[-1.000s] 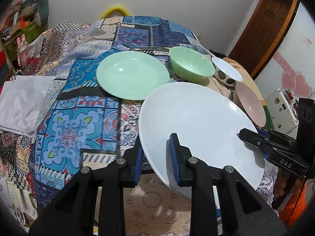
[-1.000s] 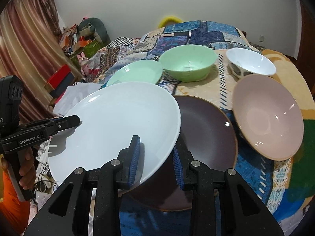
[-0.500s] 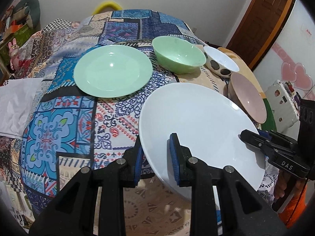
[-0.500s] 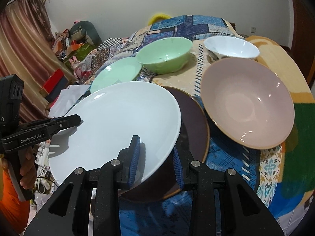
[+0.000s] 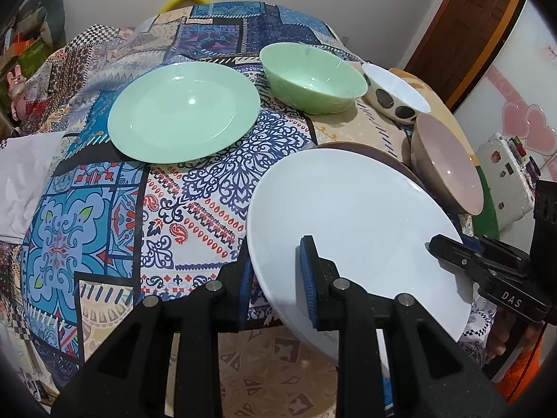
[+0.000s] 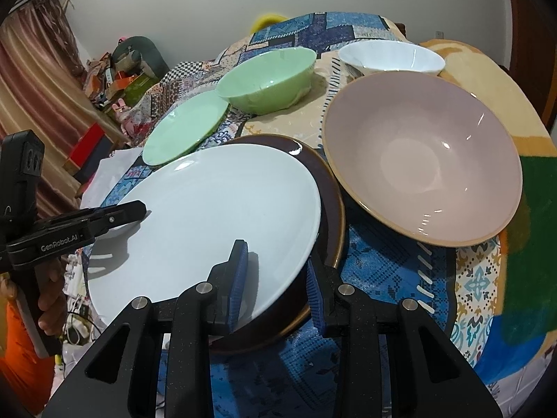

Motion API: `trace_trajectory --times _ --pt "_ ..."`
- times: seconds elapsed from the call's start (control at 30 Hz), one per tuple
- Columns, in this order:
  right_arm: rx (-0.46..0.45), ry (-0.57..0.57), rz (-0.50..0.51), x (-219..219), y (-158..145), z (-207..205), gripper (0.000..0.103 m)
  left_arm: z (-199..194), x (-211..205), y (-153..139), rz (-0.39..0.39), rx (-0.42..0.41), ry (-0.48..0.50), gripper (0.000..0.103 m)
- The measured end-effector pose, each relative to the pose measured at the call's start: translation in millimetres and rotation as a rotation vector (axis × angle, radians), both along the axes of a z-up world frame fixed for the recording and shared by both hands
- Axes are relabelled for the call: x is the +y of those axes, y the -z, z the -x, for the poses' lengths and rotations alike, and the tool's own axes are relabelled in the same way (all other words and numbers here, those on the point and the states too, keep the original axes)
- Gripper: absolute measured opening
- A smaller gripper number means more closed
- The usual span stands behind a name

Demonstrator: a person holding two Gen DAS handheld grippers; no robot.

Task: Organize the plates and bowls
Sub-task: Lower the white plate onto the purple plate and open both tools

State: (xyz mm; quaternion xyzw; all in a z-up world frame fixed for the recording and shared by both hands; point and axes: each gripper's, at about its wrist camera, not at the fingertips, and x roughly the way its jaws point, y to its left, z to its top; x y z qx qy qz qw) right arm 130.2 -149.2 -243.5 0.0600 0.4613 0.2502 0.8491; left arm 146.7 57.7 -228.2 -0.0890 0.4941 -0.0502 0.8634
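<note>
A home bedroom: patchwork quilt, curtain, wooden door, heart-stickered wall.

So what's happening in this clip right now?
A person holds a white plate by opposite rims, one side in the left gripper, the other in the right gripper. The plate is over a dark brown plate on the patchwork cloth. A green plate, green bowl, pink bowl and white bowl sit around.
</note>
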Motion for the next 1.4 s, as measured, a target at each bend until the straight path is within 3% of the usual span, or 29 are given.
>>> trace_trajectory --times 0.27,0.43,0.67,0.93,1.2,1.27,1.4 --pt "0.008 0.001 -0.002 -1 3 -1 0.029 -5 0 7 -0.005 0.017 0.001 0.027" --pt "0.01 0.015 -0.002 -2 1 -4 0.029 -5 -7 12 -0.063 0.021 0.021 0.026" --pt "0.022 0.017 -0.007 -6 0 -4 0.029 -9 -7 16 -0.041 0.029 0.025 0.026" --pt "-0.002 -0.014 0.072 0 -5 1 0.029 -3 -10 14 -0.097 0.006 0.029 0.026" --pt "-0.008 -0.013 0.149 2 -9 -2 0.032 4 4 5 -0.09 -0.023 -0.001 0.026" --pt "-0.002 -0.006 0.192 2 -6 -3 0.032 10 7 -3 -0.093 -0.06 -0.006 0.028" --pt "-0.012 -0.01 0.203 0 -11 -1 0.032 18 11 -19 -0.085 -0.12 -0.004 0.042"
